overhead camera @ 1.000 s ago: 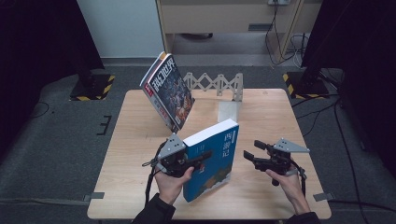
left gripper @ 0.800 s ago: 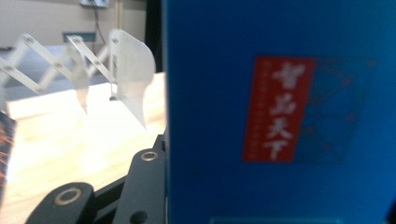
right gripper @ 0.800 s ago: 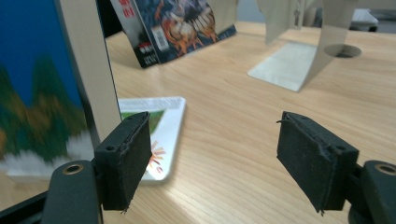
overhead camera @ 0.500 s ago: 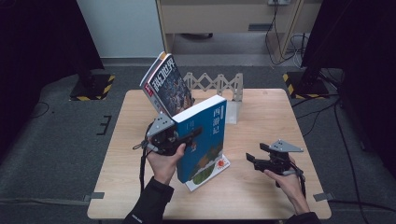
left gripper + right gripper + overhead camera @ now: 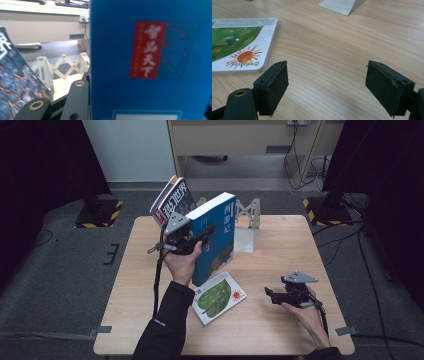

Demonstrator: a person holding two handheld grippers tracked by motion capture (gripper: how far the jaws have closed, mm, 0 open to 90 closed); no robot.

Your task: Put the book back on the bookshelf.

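My left gripper (image 5: 206, 233) is shut on a thick blue book (image 5: 216, 235), holding it upright above the table's middle. Close up, the blue book (image 5: 150, 62) has a red label, and one black finger (image 5: 76, 100) presses its left face. Just behind it a dark-covered book (image 5: 172, 200) leans against a folding metal rack (image 5: 248, 212). A thin picture book (image 5: 218, 296) with a green and sun cover lies flat on the table. My right gripper (image 5: 270, 295) rests open at the front right, with only bare wood between its pads (image 5: 272, 87).
The wooden table (image 5: 280, 245) has free room on its right half and front left. The rack's flat metal foot (image 5: 342, 5) lies beyond my right gripper. The picture book (image 5: 239, 42) lies to its left. Dark floor and cables surround the table.
My left gripper has lifted the blue book up and toward the back, standing it more upright. This uncovered the picture book beneath. My right gripper drew back toward the front right.
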